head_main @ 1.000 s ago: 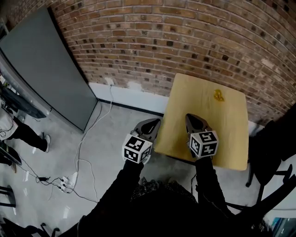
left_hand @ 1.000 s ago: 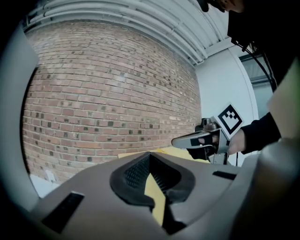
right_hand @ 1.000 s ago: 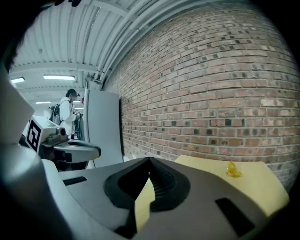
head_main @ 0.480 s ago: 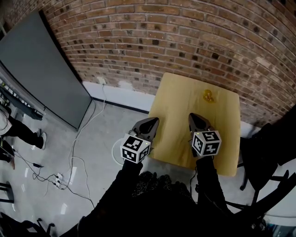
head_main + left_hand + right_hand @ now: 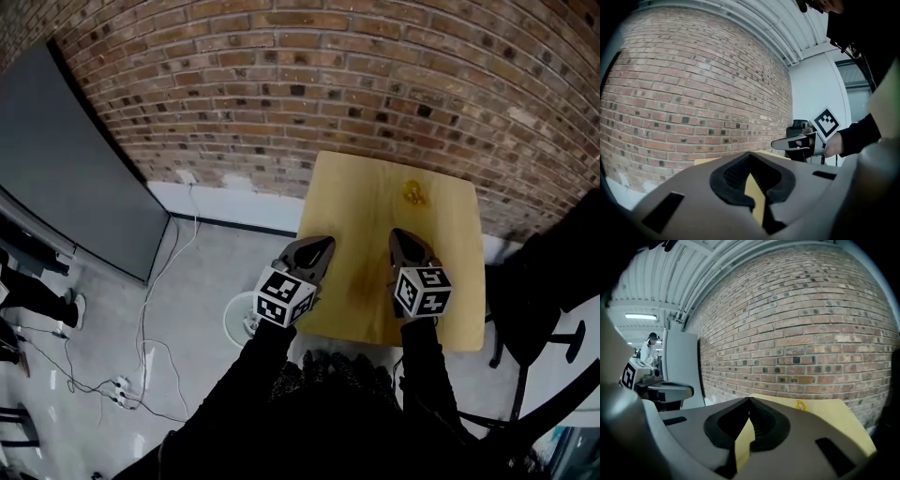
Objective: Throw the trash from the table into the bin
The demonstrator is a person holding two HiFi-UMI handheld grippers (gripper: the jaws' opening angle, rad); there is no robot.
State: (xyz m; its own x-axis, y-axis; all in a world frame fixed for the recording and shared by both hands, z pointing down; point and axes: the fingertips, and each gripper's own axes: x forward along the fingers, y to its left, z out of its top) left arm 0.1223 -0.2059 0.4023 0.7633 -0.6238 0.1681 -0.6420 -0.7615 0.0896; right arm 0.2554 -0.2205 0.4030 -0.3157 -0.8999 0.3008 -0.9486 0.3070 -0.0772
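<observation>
Trash (image 5: pixel 413 193) (one yellow scrap) lies on one wooden table (image 5: pixel 455 272).

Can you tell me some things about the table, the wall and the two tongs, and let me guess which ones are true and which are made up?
1. A brick wall stands behind the table. True.
2. The right tongs are holding the yellow trash. False: they are shut on nothing, and the trash lies on the table near the wall.
3. The left tongs are shut. True.
4. The table is piled with trash. False: only one small yellow piece shows on it.
5. In the head view, a grey panel stands off to the left of the table. True.
</observation>
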